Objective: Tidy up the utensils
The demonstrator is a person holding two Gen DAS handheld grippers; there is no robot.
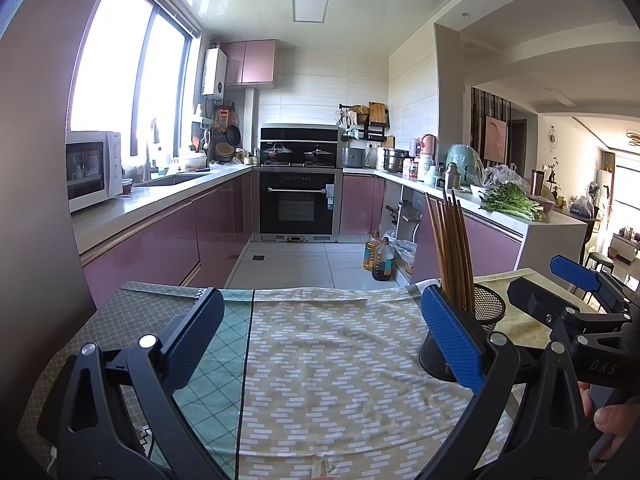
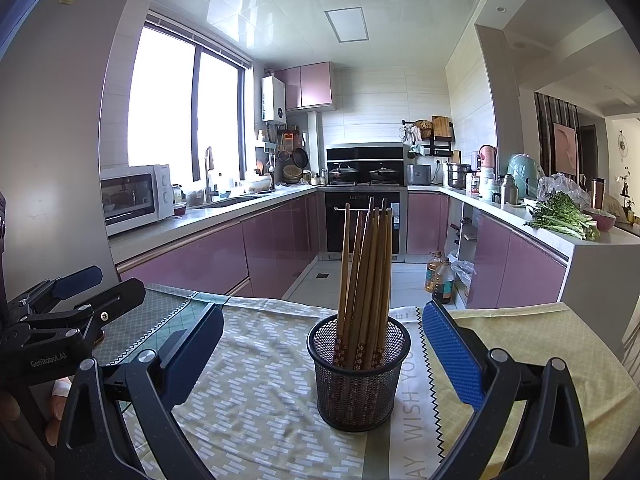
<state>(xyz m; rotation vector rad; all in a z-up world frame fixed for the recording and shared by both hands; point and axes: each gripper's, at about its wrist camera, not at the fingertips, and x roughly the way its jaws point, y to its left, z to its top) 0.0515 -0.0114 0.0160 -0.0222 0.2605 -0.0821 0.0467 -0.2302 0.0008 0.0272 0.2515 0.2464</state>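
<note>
The left hand-held gripper (image 1: pixel 320 336) is hovering level above the cloth-covered worktop (image 1: pixel 328 360), its jaws spread wide and holding nothing. The right hand-held gripper (image 2: pixel 322 344) is likewise sitting low over the worktop, fully released, with the black mesh holder (image 2: pixel 359 376) standing between its blue pads (image 2: pixel 454 356) but touching neither. The wooden chopsticks (image 2: pixel 366 272) are standing upright in the holder, leaning slightly. A person's fingers (image 1: pixel 612 420) are gripping the right handle in the left wrist view.
</note>
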